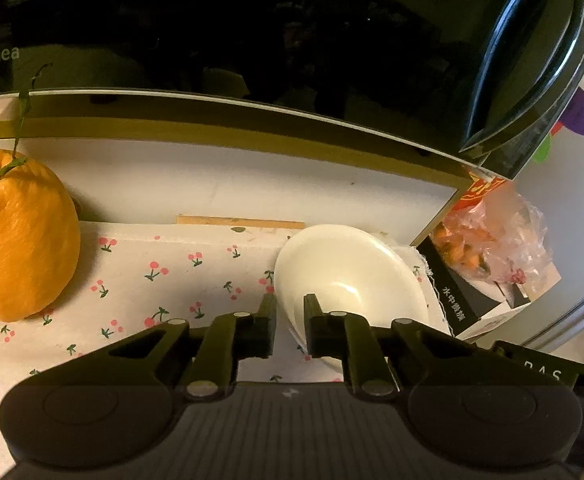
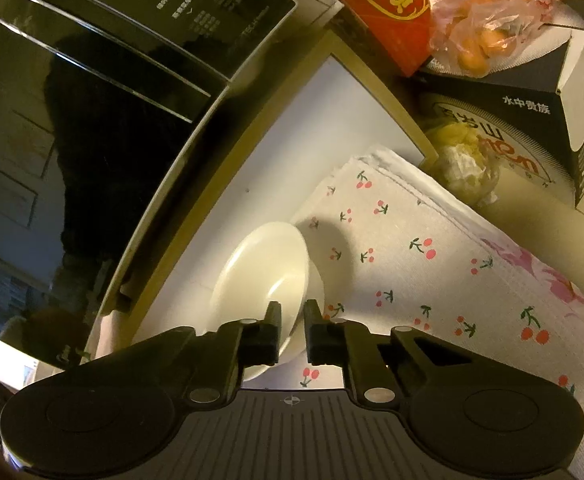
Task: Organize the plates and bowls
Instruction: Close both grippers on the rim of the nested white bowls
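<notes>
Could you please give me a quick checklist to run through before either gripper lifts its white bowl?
1. Left gripper shut on the rim of the glossy white ceramic bowl: ok.
2. Right gripper shut on the rim of its white bowl: ok.
3. Whether both grippers hold one bowl or two: cannot tell.
4. Large orange citrus fruit apart from the bowl: ok.
5. Black microwave door close above: not ok.
6. Cherry-print cloth free of the jaws: cannot tell.

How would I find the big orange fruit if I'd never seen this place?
Find the big black Midea oven. In front of it lies a cloth printed with little cherries. The orange fruit sits at its left end, bumpy and bright, with a green stalk on top, far bigger than the white bowl.
</notes>
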A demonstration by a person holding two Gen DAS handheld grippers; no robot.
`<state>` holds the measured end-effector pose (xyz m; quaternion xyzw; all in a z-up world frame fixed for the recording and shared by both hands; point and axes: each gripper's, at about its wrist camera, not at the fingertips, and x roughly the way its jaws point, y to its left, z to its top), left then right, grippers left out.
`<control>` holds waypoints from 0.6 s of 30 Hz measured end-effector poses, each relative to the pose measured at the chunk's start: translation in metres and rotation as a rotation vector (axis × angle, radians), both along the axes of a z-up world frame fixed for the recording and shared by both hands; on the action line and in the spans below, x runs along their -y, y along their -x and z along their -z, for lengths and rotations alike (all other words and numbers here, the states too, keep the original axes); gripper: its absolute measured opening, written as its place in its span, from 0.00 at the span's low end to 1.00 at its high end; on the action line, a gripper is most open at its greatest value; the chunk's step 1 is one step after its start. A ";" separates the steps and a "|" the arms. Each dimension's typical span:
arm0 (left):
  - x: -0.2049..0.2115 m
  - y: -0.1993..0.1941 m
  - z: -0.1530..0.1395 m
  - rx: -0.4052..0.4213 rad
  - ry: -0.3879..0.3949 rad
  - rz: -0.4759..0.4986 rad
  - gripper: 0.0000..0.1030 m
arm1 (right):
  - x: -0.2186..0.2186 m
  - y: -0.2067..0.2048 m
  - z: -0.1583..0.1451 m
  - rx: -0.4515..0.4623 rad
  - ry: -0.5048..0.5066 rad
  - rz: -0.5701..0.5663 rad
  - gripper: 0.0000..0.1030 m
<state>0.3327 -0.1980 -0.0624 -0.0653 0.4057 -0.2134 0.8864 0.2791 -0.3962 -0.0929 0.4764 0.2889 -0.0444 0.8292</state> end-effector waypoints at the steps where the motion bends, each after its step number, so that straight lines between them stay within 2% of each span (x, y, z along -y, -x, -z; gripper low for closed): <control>1: 0.000 0.001 -0.001 0.004 0.001 0.002 0.11 | -0.001 0.000 -0.001 -0.003 0.008 -0.001 0.10; 18: -0.016 0.038 -0.051 0.065 -0.006 0.008 0.09 | -0.017 0.031 -0.056 0.051 0.065 -0.019 0.10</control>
